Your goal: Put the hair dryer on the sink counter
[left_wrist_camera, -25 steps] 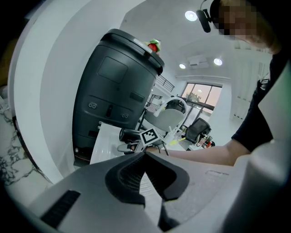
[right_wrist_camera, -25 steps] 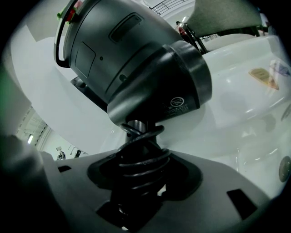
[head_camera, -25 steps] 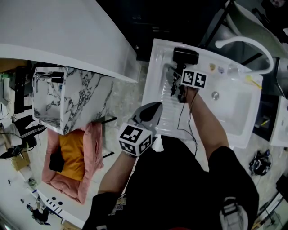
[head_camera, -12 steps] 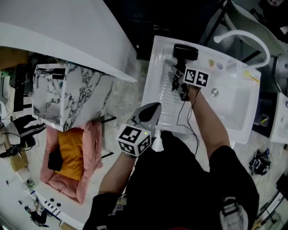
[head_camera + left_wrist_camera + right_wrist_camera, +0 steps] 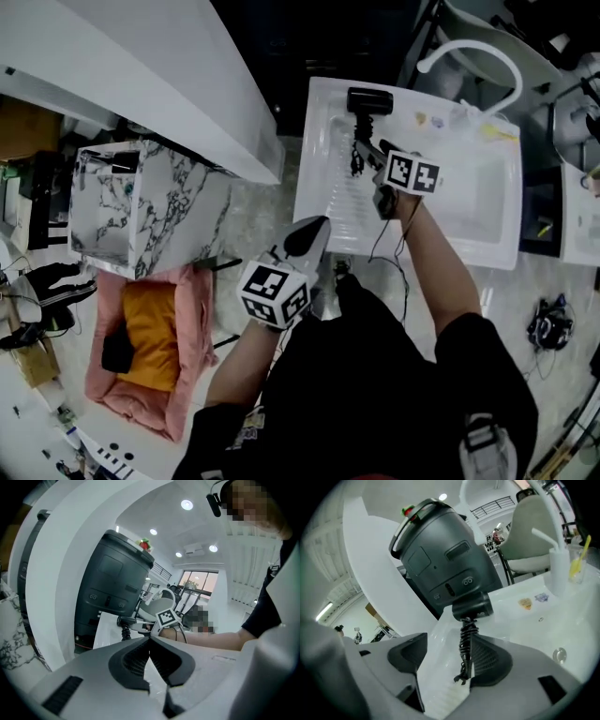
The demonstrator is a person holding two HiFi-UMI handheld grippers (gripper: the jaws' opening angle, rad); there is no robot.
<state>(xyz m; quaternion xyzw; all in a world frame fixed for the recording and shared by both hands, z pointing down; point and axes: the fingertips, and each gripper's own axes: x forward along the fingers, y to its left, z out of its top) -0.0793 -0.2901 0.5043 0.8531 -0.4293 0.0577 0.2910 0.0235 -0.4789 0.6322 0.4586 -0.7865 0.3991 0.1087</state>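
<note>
You stand on a pale, speckled floor (image 5: 251, 217). Take the marble-patterned box (image 5: 159, 202) as your mark. In the head view, a long white curved counter (image 5: 141, 66) runs just above it, and a pink cushion (image 5: 195, 319) with an orange pad (image 5: 155, 333) lies just below it. Past the box and counter, a dark grey drum (image 5: 112, 588) stands under round ceiling lights (image 5: 186, 504). A bright window (image 5: 199, 579) shows farther off.
</note>
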